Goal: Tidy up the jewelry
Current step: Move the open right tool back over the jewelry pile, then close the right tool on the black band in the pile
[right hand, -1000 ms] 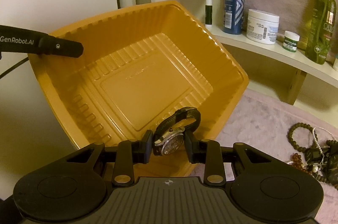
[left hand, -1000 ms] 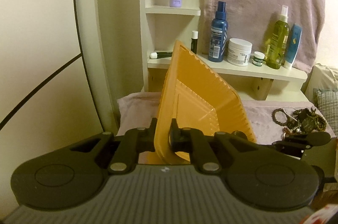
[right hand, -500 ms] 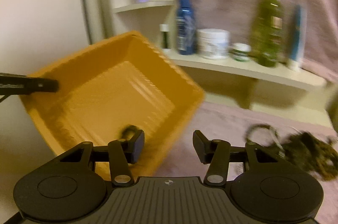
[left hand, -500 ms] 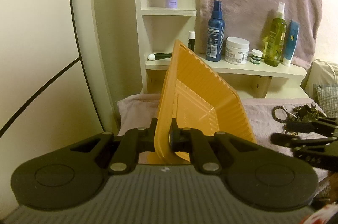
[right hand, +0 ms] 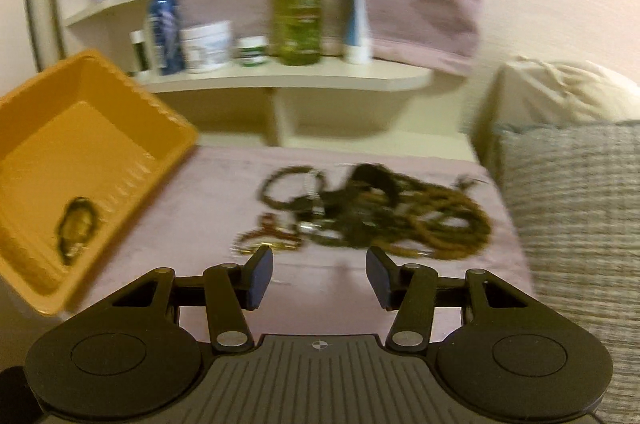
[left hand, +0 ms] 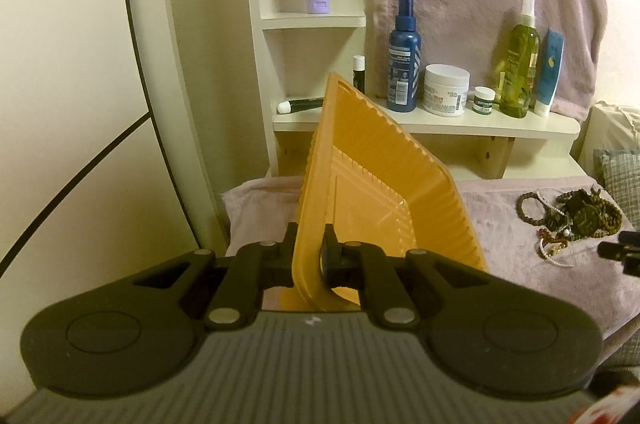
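My left gripper is shut on the near rim of an orange plastic tray, which it holds tilted up on edge. In the right wrist view the orange tray sits at the left with a watch lying in its lower corner. My right gripper is open and empty, its fingers wide apart just short of a tangled pile of bead bracelets and necklaces on the pink cloth. The same jewelry pile shows at the right of the left wrist view, with the right gripper's fingertip beside it.
Behind the cloth, a cream shelf carries a blue spray bottle, a white jar, a small green pot, a green bottle and a blue tube. A checked pillow lies at the right. A curved white panel stands at the left.
The right gripper opened and let go of the watch, which now lies in the tray. It then swung right, from over the tray to the jewelry pile. The left gripper kept still.
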The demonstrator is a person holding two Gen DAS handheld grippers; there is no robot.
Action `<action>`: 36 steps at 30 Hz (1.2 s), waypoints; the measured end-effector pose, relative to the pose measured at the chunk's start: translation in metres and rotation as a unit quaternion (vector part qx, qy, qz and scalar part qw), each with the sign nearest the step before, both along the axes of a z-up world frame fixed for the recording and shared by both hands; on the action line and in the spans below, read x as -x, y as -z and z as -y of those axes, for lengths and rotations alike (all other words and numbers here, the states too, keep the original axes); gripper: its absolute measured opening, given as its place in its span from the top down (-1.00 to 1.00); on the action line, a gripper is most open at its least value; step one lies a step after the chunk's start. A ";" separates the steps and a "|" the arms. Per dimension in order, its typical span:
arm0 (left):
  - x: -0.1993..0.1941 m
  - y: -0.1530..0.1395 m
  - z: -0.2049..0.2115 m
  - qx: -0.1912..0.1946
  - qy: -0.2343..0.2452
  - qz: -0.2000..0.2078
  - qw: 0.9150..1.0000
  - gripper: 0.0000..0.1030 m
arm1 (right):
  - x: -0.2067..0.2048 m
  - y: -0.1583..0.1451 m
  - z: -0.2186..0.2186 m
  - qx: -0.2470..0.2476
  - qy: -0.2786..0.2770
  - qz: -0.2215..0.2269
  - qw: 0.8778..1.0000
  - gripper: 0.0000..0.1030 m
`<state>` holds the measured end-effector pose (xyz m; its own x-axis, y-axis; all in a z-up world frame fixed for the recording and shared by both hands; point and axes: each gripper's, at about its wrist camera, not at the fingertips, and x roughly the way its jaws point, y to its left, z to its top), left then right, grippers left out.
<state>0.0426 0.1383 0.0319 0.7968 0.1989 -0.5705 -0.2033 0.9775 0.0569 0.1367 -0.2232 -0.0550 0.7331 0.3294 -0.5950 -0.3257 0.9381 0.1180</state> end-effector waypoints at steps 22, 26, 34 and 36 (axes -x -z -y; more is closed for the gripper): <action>-0.013 -0.004 0.003 -0.028 0.021 -0.052 0.998 0.82 | -0.024 0.002 0.034 0.033 0.006 -0.004 0.999 -0.02; -0.014 -0.005 0.004 -0.031 0.024 -0.054 0.998 0.82 | -0.026 0.003 0.035 0.037 0.006 -0.004 0.999 -0.02; -0.015 -0.005 0.004 -0.031 0.027 -0.059 0.997 0.82 | -0.037 0.003 0.038 0.064 -0.010 0.005 0.998 -0.02; -0.016 -0.005 0.004 -0.034 0.030 -0.063 0.997 0.82 | -0.041 0.003 0.037 0.066 -0.027 0.007 0.997 -0.02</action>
<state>0.0585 0.1344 0.0367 0.7310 0.1942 -0.6541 -0.1311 0.9808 0.1446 0.1774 -0.2599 -0.0577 0.7244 0.2882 -0.6262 -0.3767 0.9263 -0.0095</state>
